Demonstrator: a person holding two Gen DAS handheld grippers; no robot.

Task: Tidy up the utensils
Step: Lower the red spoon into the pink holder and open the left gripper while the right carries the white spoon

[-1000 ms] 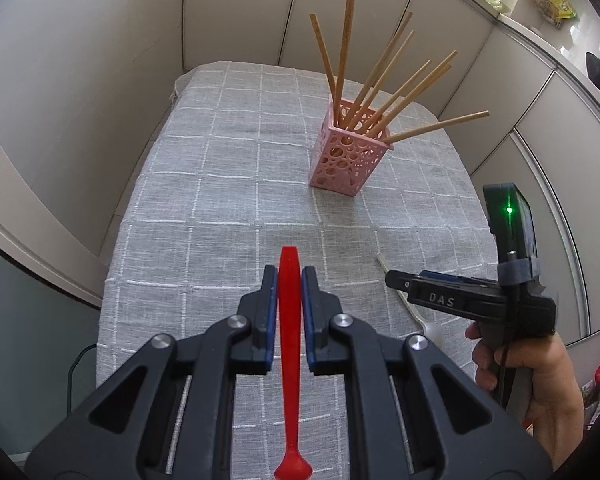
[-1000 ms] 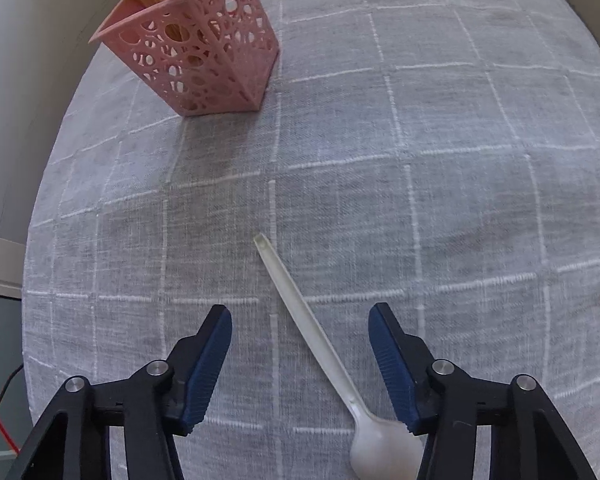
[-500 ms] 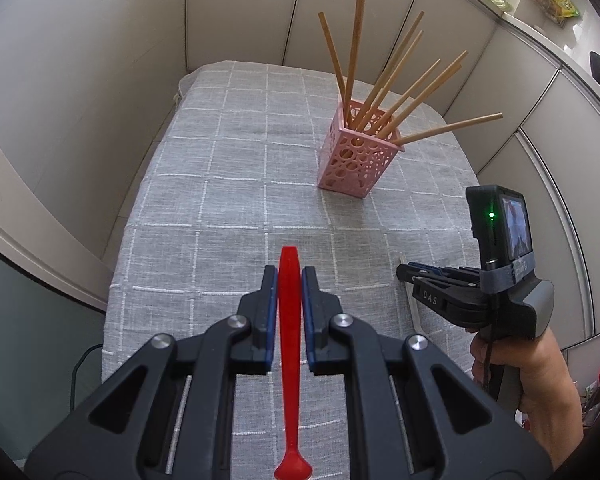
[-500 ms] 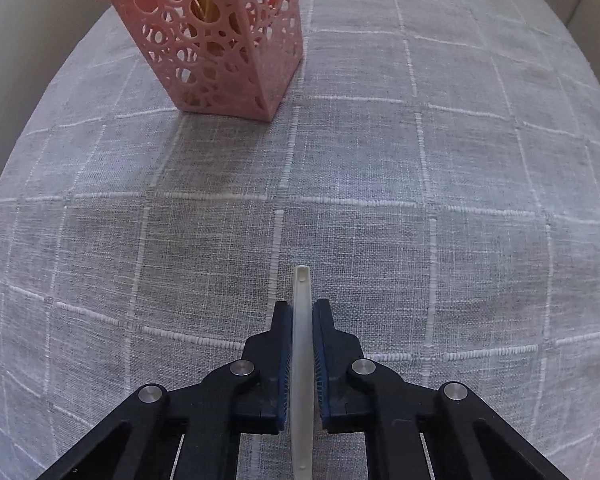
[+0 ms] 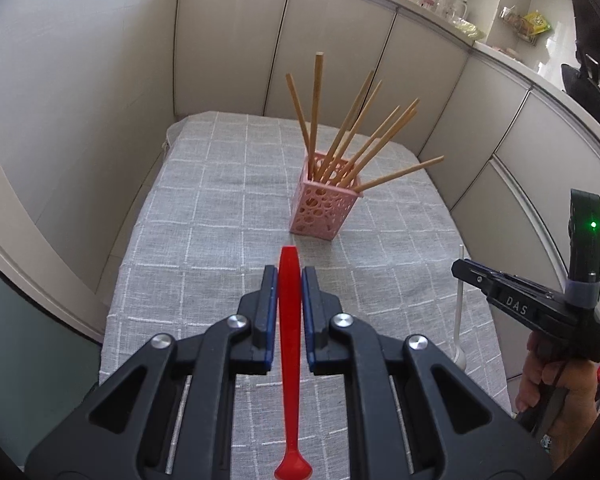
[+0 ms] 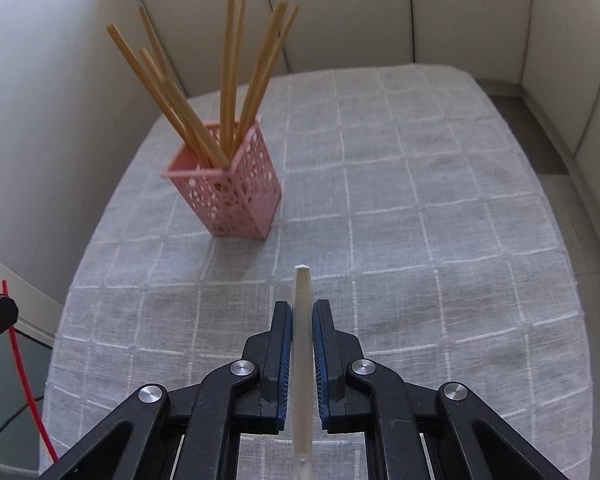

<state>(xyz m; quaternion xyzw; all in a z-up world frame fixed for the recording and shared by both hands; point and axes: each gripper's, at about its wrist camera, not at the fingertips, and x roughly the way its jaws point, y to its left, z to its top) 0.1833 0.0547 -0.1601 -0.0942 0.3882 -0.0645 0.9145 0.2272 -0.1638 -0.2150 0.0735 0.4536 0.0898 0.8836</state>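
My left gripper (image 5: 290,276) is shut on a red spoon (image 5: 290,320), handle pointing forward, held above the table. My right gripper (image 6: 302,310) is shut on a white spoon (image 6: 302,340), handle forward and lifted off the cloth; this gripper (image 5: 466,270) and the white spoon (image 5: 459,312) also show at the right of the left wrist view. A pink perforated holder (image 5: 324,210) with several wooden chopsticks (image 5: 352,136) stands ahead of both grippers. In the right wrist view the holder (image 6: 228,196) is ahead and to the left.
A grey checked tablecloth (image 6: 420,200) covers the table, which is boxed in by beige panel walls (image 5: 100,80) at the back and sides. A red cable (image 6: 24,360) hangs off the table's left edge.
My right gripper closed on the white spoon and lifted it off the cloth, tilting up toward the holder. My left gripper kept the red spoon and rose slightly.
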